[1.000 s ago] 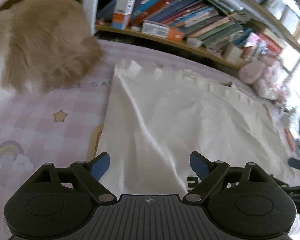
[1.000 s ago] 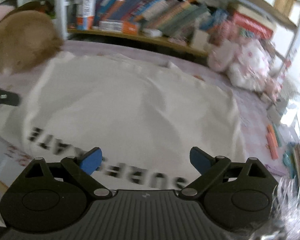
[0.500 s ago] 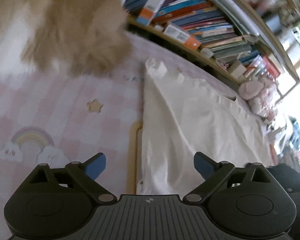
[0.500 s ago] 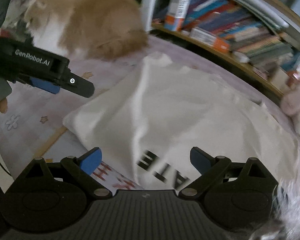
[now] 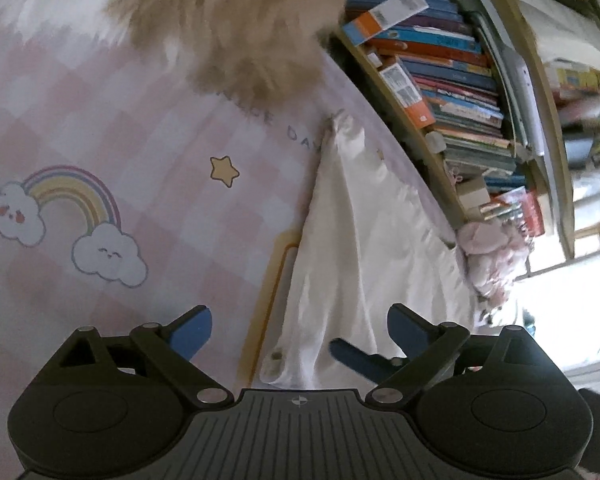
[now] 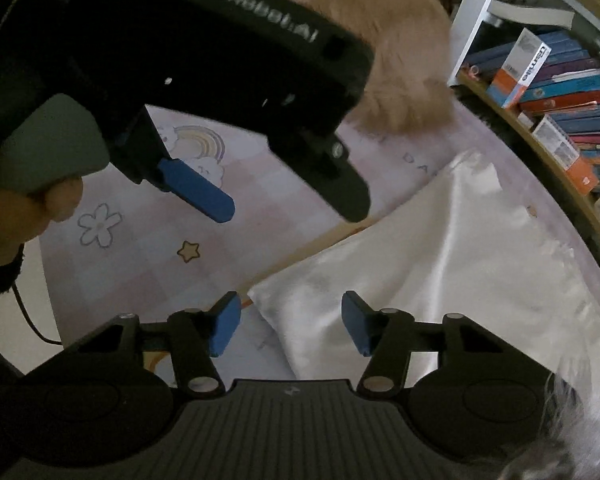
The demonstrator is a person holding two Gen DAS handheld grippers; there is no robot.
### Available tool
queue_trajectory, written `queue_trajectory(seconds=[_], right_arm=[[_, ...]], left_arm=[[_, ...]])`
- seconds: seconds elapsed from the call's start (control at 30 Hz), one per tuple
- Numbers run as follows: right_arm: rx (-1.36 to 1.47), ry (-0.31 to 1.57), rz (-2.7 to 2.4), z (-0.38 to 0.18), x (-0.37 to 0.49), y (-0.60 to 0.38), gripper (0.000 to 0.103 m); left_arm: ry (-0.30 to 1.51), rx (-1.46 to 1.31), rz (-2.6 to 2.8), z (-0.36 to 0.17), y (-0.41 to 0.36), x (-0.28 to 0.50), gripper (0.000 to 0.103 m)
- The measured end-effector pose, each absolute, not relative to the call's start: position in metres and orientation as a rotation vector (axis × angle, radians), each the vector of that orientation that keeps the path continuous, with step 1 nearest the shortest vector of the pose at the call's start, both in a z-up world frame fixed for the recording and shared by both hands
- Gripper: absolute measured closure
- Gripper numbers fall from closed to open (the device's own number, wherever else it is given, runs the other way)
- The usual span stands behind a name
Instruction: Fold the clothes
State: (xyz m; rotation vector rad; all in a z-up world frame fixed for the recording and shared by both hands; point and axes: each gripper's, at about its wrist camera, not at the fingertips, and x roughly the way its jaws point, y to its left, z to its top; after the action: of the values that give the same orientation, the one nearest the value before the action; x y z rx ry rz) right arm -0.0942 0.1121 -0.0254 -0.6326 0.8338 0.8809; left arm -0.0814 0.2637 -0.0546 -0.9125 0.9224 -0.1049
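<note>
The left gripper (image 5: 300, 330) and right gripper (image 6: 291, 322) are held wide apart-fingered, empty, over the white garment's (image 6: 440, 272) corner on the bed (image 5: 100, 128).

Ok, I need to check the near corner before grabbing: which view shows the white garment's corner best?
The right wrist view: the white fabric garment's near corner lies whole between the open right gripper. The left wrist view shows a hem corner, partly hidden behind the left gripper.

Cream-white garment (image 5: 364, 248) spread flat on pink checked sheet (image 5: 100, 120)
</note>
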Motion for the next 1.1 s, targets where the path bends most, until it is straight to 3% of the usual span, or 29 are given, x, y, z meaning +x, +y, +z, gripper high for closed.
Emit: queue_trajectory(seconds=[0.17, 0.27, 0.33, 0.43, 0.47, 0.57, 0.97, 1.03, 1.1], right_arm=[[-0.627, 0.864, 0.868, -0.030, -0.090, 0.117, 0.050], [-0.617, 0.882, 0.863, -0.034, -0.088, 0.115, 0.056], [-0.609, 0.888, 0.857, -0.035, -0.087, 0.112, 0.062], [-0.587, 0.891, 0.858, -0.034, -0.089, 0.107, 0.082], [-0.571, 0.892, 0.860, -0.033, -0.088, 0.105, 0.094], [-0.518, 0.880, 0.850, -0.024, -0.087, 0.097, 0.099], [-0.287, 0.875, 0.802, 0.022, -0.074, 0.064, 0.099], [-0.263, 0.899, 0.798, 0.022, -0.072, 0.061, 0.092], [-0.265, 0.883, 0.781, 0.026, -0.076, 0.056, 0.065]], left_arm=[[0.940, -0.937, -0.112, -0.059, 0.265, -0.076, 0.007], [0.950, -0.946, -0.120, -0.060, 0.265, -0.073, 0.007], [0.961, -0.953, -0.129, -0.062, 0.264, -0.072, 0.007], [0.981, -0.986, -0.146, -0.066, 0.264, -0.071, 0.007], [0.988, -1.004, -0.151, -0.069, 0.264, -0.071, 0.007], [0.998, -1.080, -0.164, -0.076, 0.265, -0.070, 0.007], [0.938, -1.425, -0.322, -0.103, 0.253, -0.042, 0.007], [0.921, -1.433, -0.341, -0.103, 0.251, -0.037, 0.008], [0.923, -1.428, -0.340, -0.104, 0.249, -0.034, 0.008]])
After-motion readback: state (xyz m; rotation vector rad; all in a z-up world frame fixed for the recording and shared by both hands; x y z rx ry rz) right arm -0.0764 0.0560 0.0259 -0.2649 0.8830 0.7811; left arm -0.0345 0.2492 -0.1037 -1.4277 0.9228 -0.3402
